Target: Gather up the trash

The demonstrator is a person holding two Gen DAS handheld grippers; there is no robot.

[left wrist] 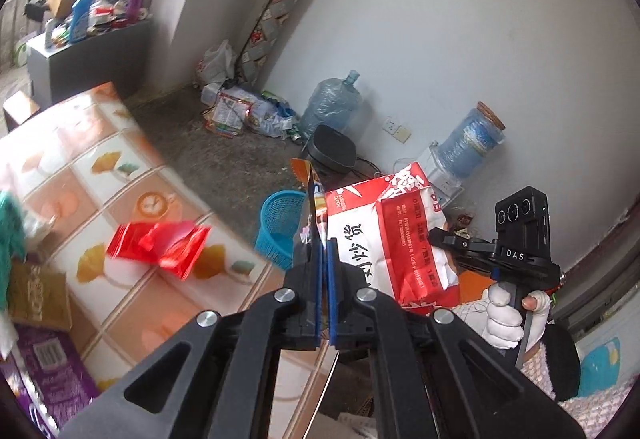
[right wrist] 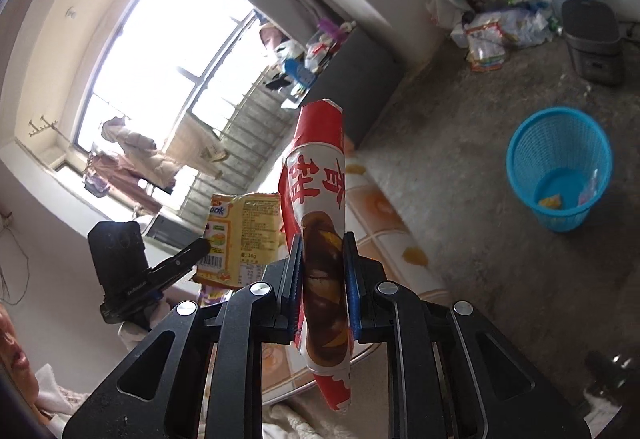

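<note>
The left claw (left wrist: 325,259) is clamped tight on a thin yellow snack wrapper (left wrist: 310,199) that stands up edge-on between its blue pads, clear of the tiled table (left wrist: 120,167) below and to its left, where a crumpled red wrapper (left wrist: 160,245) lies; the right claw (right wrist: 323,267) grips a red-and-white paper bag (right wrist: 318,179) by its brown printed middle, the bag rising upright past the fingertips and hanging out beneath them. The blue mesh basket (right wrist: 516,155) sits on the floor ahead and to the right of the right claw, well apart from it, with a few scraps inside; from the left claw it shows just beyond and left of the fingertips.
</note>
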